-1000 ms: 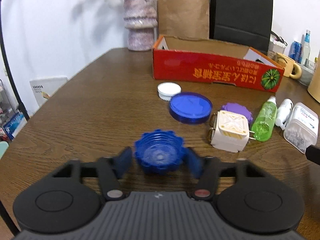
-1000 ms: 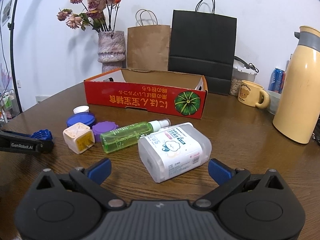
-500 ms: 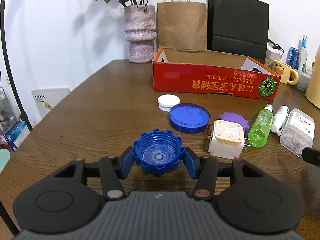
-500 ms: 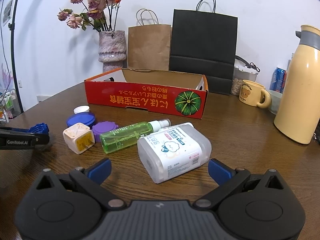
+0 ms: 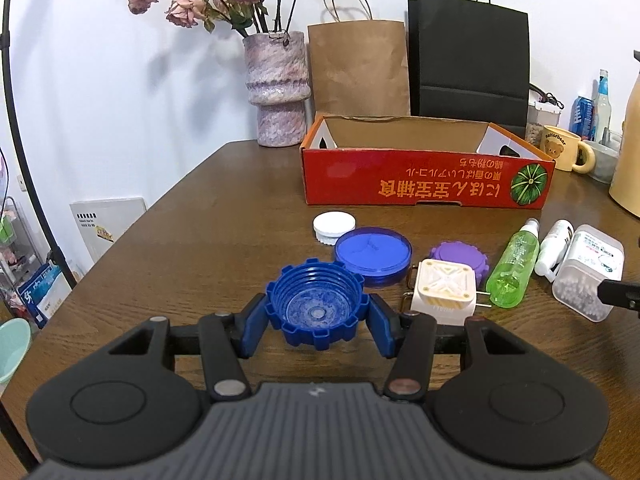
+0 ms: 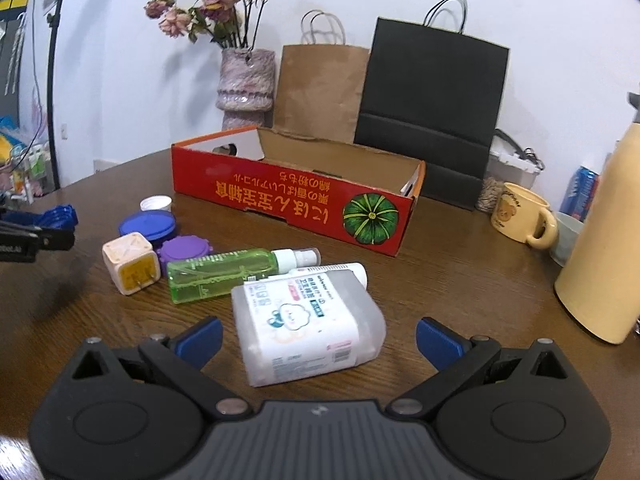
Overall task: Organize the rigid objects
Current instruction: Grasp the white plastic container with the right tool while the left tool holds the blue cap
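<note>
One ribbed blue plastic cap [image 5: 317, 307], left tool [image 5: 317, 330] clamping

Deep blue ridged plastic cap [image 5: 316, 309] between blue pads [image 5: 253, 330], and ahead a translucent blue round lid [image 5: 373, 253], plain white cap [image 5: 334, 225], purple scalloped lid [image 5: 460, 256], lime-green clear bottle [image 5: 512, 267], red cardboard box [image 5: 424, 184] with orange lettering and green-striped pumpkin.

1. Your left gripper's body hides the near wall of the ridged blue plastic cap [image 5: 316, 311].
2. The tall cream thermos [image 6: 604, 240] is cut off by the right wrist view's right edge.
3. The small white tube [image 6: 340, 270] lies mostly hidden behind the translucent cotton-swab box [image 6: 308, 320].
4. The swab box's label print is too small to read.
</note>
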A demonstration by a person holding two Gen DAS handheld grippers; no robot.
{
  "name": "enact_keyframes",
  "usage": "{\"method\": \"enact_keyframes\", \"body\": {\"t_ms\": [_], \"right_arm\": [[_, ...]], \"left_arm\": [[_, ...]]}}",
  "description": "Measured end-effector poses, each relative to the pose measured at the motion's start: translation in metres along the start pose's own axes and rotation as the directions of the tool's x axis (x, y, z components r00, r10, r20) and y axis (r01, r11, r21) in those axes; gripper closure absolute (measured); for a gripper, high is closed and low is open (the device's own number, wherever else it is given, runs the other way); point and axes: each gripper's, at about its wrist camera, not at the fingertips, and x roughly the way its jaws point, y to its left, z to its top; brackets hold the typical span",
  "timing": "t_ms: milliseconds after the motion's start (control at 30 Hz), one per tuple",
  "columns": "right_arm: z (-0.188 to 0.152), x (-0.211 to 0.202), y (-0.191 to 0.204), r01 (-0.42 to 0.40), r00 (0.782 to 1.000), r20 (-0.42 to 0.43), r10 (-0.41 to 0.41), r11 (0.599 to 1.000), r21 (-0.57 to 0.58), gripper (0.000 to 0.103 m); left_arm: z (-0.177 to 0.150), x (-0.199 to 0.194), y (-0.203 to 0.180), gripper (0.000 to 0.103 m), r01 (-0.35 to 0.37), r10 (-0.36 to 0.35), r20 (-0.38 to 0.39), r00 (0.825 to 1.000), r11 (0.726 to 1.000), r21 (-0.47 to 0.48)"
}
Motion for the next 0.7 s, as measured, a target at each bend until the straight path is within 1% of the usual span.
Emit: {"method": "enact_keyframes", "body": {"t_ms": [233,467,500,533,567,600,700], "right_arm": [[0.009,0.028,-0.010,-0.106,0.993,-0.051,0.105,0.994,-0.017,0.000],[0.008,0.046,-0.013,-0.143,0.986,-0.083,0.143,0.990,0.004,0.001],[0.007,0.046,-0.013,-0.149,0.985,-0.084,0.150,0.989,0.008,0.004],[0.007,0.047,-0.013,-0.160,0.983,-0.083,0.161,0.987,0.012,0.010],[0.007,0.046,-0.013,-0.170,0.982,-0.081,0.171,0.985,0.014,0.014],[0.007,0.046,-0.012,-0.175,0.981,-0.081,0.176,0.984,0.014,0.016],[0.006,0.043,-0.010,-0.178,0.981,-0.073,0.178,0.984,0.008,0.017]], "left_arm": [[0.005,-0.002,-0.004,0.049,-0.009,0.009,0.003,1.000,1.000,0.010],[0.009,0.001,-0.006,0.049,-0.018,0.018,0.010,1.000,1.000,0.013],[0.009,0.001,-0.007,0.049,-0.017,0.017,0.010,1.000,1.000,0.014],[0.010,0.001,-0.008,0.049,-0.016,0.016,0.010,1.000,1.000,0.015],[0.010,0.002,-0.008,0.049,-0.016,0.015,0.010,1.000,1.000,0.016],[0.010,0.002,-0.009,0.049,-0.015,0.015,0.011,1.000,1.000,0.017],[0.011,0.003,-0.010,0.049,-0.016,0.016,0.012,1.000,1.000,0.016]]}}
